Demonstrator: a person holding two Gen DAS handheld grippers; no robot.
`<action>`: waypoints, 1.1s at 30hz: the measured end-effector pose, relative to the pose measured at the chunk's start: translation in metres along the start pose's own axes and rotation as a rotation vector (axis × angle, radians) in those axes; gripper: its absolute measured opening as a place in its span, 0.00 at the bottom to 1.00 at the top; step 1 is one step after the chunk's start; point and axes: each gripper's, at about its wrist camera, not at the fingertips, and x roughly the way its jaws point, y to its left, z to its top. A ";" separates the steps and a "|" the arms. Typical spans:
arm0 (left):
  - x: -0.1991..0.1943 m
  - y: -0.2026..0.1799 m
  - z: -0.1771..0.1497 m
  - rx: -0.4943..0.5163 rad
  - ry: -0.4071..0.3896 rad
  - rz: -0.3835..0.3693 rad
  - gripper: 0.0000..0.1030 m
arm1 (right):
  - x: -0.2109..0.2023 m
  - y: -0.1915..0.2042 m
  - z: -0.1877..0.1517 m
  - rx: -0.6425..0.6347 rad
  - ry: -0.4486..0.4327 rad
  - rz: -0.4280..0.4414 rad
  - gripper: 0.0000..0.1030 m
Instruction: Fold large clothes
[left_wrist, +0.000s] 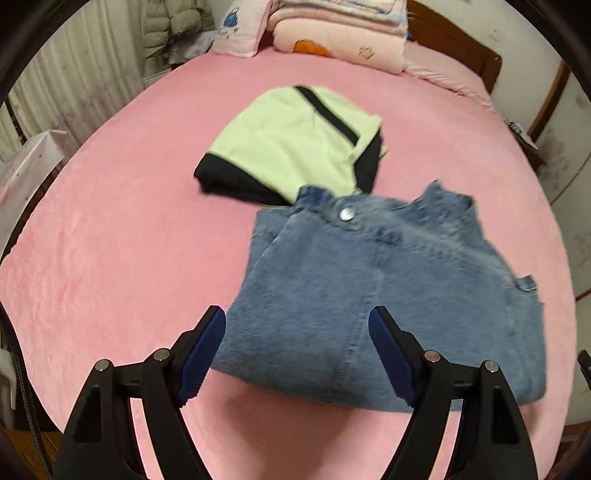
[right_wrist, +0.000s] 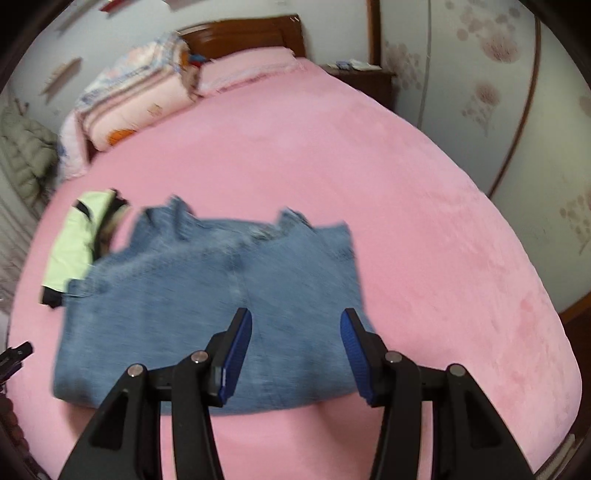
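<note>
Folded blue jeans lie flat on the pink bed, waistband and button facing away. They also show in the right wrist view. My left gripper is open and empty, its jaws wide apart over the near left part of the jeans. My right gripper is open and empty over the near right part of the jeans. A folded pale green and black garment lies just beyond the jeans, touching the waistband; it also shows in the right wrist view.
Folded pink quilts and pillows are stacked at the wooden headboard. A grey puffer jacket hangs at the left wall. A nightstand stands at the bed's far right. The pink bed spreads around the clothes.
</note>
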 end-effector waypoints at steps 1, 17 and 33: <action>-0.008 -0.003 0.002 0.003 -0.007 -0.011 0.78 | -0.006 0.007 0.005 -0.004 -0.007 0.015 0.48; -0.039 -0.007 -0.032 -0.078 0.019 -0.236 0.82 | -0.062 0.114 -0.004 -0.176 -0.130 0.233 0.48; 0.106 0.053 -0.114 -0.326 0.092 -0.434 0.82 | 0.033 0.167 -0.083 -0.267 -0.003 0.228 0.48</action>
